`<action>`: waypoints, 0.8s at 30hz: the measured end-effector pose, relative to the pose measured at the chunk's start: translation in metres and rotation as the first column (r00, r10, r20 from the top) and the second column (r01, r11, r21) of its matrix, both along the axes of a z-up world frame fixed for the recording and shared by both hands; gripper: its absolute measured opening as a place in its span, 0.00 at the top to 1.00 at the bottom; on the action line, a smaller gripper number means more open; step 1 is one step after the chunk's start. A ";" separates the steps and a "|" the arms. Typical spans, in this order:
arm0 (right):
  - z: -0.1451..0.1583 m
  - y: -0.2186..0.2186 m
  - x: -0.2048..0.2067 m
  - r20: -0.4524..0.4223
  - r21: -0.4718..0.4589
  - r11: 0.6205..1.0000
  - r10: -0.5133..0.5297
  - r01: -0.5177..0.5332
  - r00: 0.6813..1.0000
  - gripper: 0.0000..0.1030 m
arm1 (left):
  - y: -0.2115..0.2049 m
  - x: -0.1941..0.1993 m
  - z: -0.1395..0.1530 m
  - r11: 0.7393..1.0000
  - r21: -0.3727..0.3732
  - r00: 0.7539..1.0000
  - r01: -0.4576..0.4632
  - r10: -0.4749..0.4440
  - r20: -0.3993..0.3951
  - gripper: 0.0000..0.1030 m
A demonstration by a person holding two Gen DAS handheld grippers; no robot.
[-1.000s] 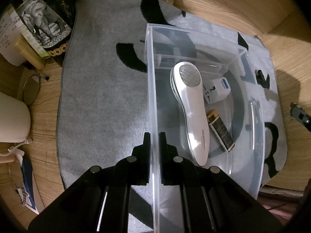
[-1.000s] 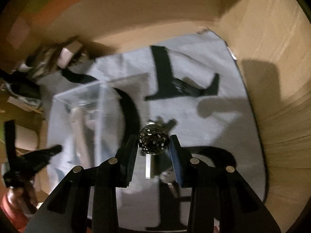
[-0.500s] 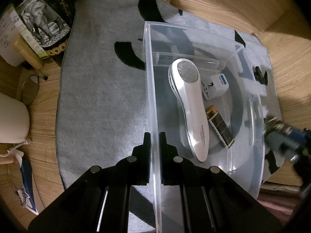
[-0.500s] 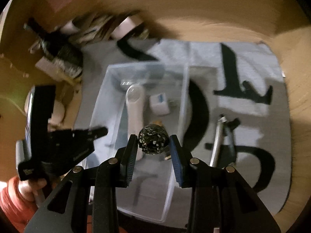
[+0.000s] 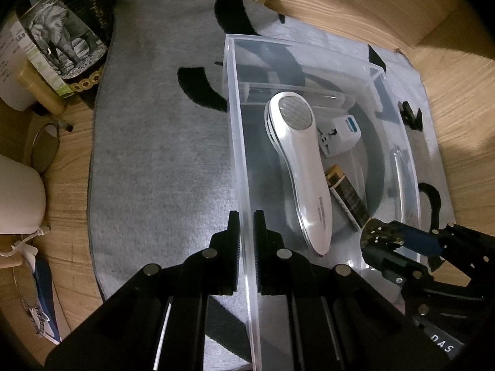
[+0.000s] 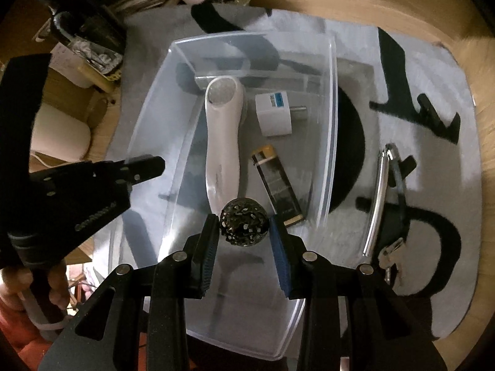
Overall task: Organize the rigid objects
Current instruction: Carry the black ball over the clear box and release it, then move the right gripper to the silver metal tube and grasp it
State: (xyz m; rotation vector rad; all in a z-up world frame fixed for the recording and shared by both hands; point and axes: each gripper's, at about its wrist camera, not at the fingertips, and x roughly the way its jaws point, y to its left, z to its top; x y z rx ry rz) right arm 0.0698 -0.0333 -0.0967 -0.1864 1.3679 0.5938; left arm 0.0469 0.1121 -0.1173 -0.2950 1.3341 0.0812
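**Speckled ball held over the clear bin**

Speckled ball (image 6: 243, 225), dark with pale flecks, sits clenched between the blue pads of the right tool (image 6: 244, 227), which points steeply down over the near end of the clear plastic bin (image 6: 332, 99). In the left wrist view the same ball (image 5: 382, 235) shows at the tip of the right tool (image 5: 383, 241), above the bin's near right corner; whether it touches the bin floor cannot be told.

Ahead of the right tool, inside the bin, lie a long white handheld device (image 6: 223, 136) with a round mesh head, a white plug adapter (image 6: 273, 114) with a blue label to its right, and a black-and-gold battery (image 6: 280, 185) nearest the ball on the right. Beyond the bin's right wall, on the grey mat (image 6: 417, 71) with black lettering, rests a curved metal bar (image 6: 379, 198) beside some dark hardware.

The left tool (image 5: 246, 235) is clamped shut on the bin's left wall (image 5: 238, 142), one finger outside and one inside. Left of it the mat stretches toward a box with an elephant print (image 5: 58, 37) and a white rounded object (image 5: 18, 198) on the wooden bench (image 5: 71, 167). A hand (image 6: 34, 284) grips the left tool's handle.
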 end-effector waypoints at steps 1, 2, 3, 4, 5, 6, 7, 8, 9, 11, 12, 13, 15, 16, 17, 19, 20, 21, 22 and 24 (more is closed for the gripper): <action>-0.001 -0.001 0.000 -0.007 0.001 1.000 -0.008 0.008 1.000 0.70 | 0.000 0.000 0.000 1.000 0.001 1.000 0.002 -0.002 -0.001 0.93; 0.000 -0.001 0.001 -0.014 0.006 1.000 -0.015 0.015 1.000 0.70 | -0.001 0.001 0.000 1.000 0.002 1.000 0.004 -0.004 -0.001 0.93; 0.000 -0.003 0.002 -0.027 0.019 0.999 -0.026 0.026 0.999 0.70 | -0.001 0.001 0.000 1.000 0.004 1.000 0.006 -0.006 -0.002 0.93; 0.002 -0.004 0.003 -0.035 0.030 0.999 -0.035 0.036 0.999 0.70 | -0.002 0.001 0.000 1.000 0.004 1.000 0.007 -0.007 -0.002 0.93; 0.004 -0.006 0.005 -0.037 0.038 0.998 -0.045 0.046 0.998 0.69 | -0.002 0.001 0.000 1.000 0.004 1.000 0.008 -0.008 -0.002 0.93; 0.006 -0.007 0.006 -0.033 0.039 0.998 -0.051 0.053 0.998 0.69 | -0.002 0.001 0.000 1.000 0.004 1.000 0.008 -0.008 -0.002 0.93; 0.008 -0.009 0.008 -0.027 0.040 0.997 -0.060 0.061 0.998 0.67 | -0.002 0.001 0.000 1.000 0.004 1.000 0.007 -0.007 -0.002 0.93; 0.011 -0.012 0.009 -0.022 0.046 0.996 -0.070 0.071 0.997 0.67 | -0.003 0.002 0.000 1.000 0.003 1.000 0.007 -0.007 -0.002 0.93; 0.015 -0.016 0.011 -0.015 0.056 0.995 -0.085 0.086 0.996 0.67 | -0.003 0.002 0.000 1.000 0.003 1.000 0.008 -0.008 -0.002 0.93; 0.024 -0.025 0.014 -0.001 0.080 0.990 -0.117 0.117 0.993 0.67 | -0.003 0.002 0.000 1.000 0.003 1.000 0.008 -0.008 -0.002 0.93; 0.030 -0.031 0.016 0.009 0.093 0.987 -0.134 0.133 0.991 0.66 | -0.003 0.002 0.000 1.000 0.004 1.000 0.009 -0.009 -0.002 0.93; 0.034 -0.036 0.017 0.021 0.100 0.984 -0.150 0.147 0.989 0.65 | -0.003 0.002 -0.001 1.000 0.005 1.000 0.009 -0.009 -0.002 0.93; 0.044 -0.049 0.022 0.054 0.103 0.978 -0.187 0.181 0.981 0.61 | -0.003 0.002 -0.001 1.000 0.006 1.000 0.008 -0.008 -0.002 0.93; 0.048 -0.055 0.024 0.071 0.099 0.976 -0.204 0.196 0.976 0.60 | -0.003 0.002 -0.001 1.000 0.005 1.000 0.007 -0.007 -0.002 0.93; 0.052 -0.062 0.027 0.090 0.094 0.972 -0.224 0.216 0.970 0.60 | -0.003 0.002 -0.001 1.000 0.005 1.000 0.006 -0.006 -0.002 0.93; 0.055 -0.077 0.033 0.107 0.082 0.965 -0.256 0.248 0.961 0.59 | -0.004 0.002 -0.001 1.000 0.006 1.000 0.006 -0.006 -0.003 0.93; 0.055 -0.085 0.037 0.113 0.074 0.960 -0.278 0.271 0.954 0.59 | -0.004 0.002 -0.001 1.000 0.007 1.000 0.006 -0.006 -0.003 0.93; 0.054 -0.094 0.040 0.114 0.067 0.954 -0.298 0.292 0.948 0.59 | -0.005 0.002 -0.001 1.000 0.009 1.000 0.006 -0.006 -0.004 0.93; 0.052 -0.099 0.043 0.124 0.058 0.947 -0.320 0.316 0.939 0.59 | -0.005 0.002 -0.001 1.000 0.009 1.000 0.006 -0.006 -0.006 0.93; 0.047 -0.113 0.049 0.113 0.043 0.935 -0.353 0.351 0.929 0.59 | -0.005 0.002 -0.002 1.000 0.007 1.000 0.005 -0.005 -0.011 0.93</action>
